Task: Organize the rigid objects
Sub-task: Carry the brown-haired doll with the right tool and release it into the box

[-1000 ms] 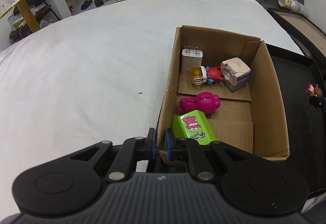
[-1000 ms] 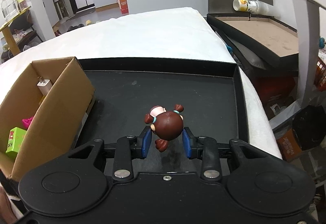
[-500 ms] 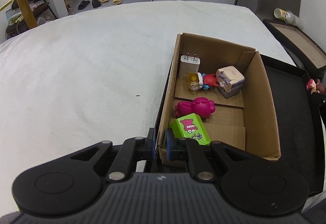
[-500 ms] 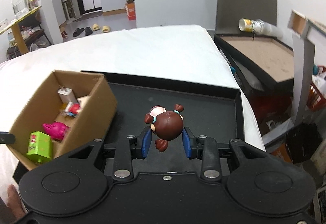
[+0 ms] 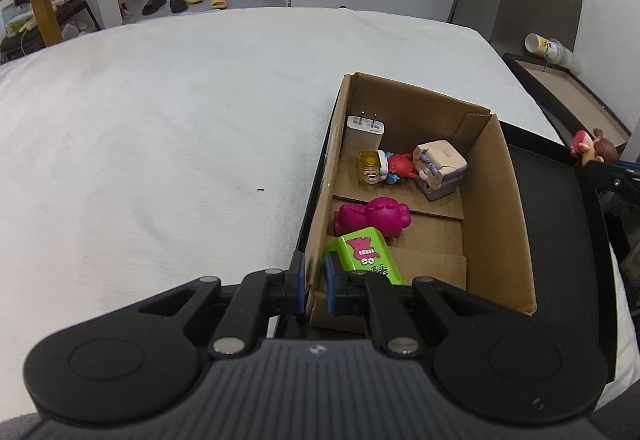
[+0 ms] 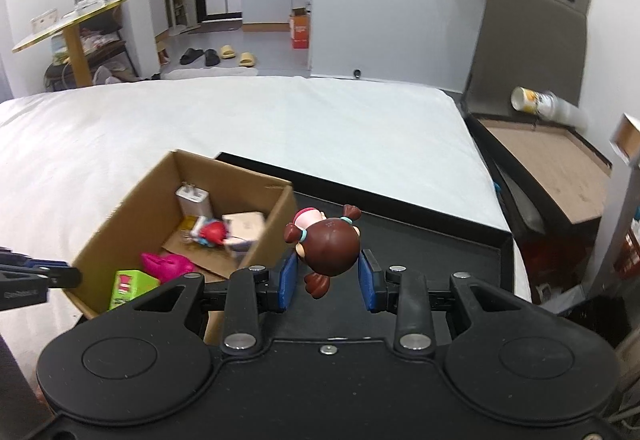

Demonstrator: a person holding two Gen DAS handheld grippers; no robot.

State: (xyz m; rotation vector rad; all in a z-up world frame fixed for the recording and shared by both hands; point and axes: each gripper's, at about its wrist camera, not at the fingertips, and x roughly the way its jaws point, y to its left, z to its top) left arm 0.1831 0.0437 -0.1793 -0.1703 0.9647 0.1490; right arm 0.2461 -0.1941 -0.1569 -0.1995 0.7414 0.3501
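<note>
My right gripper (image 6: 327, 278) is shut on a brown-haired doll figurine (image 6: 326, 246) and holds it in the air above the black tray (image 6: 440, 240), just right of the cardboard box (image 6: 120, 217). The doll also shows at the right edge of the left wrist view (image 5: 596, 149). My left gripper (image 5: 314, 284) is shut on the box's near left wall (image 5: 320, 207). Inside the box lie a white charger (image 5: 365, 133), a red toy (image 5: 400, 165), a beige block (image 5: 440, 169), a magenta figure (image 5: 372, 215) and a green box (image 5: 366, 256).
The box sits in the black tray (image 5: 560, 232) on a white bed (image 5: 160, 139). A second tray with a brown bottom (image 6: 552, 163) and a paper cup (image 6: 532, 101) stand to the right. Room furniture is behind.
My right gripper has risen with the doll and moved left toward the box. The left gripper has kept its grip on the box wall while its view pulled back and up.
</note>
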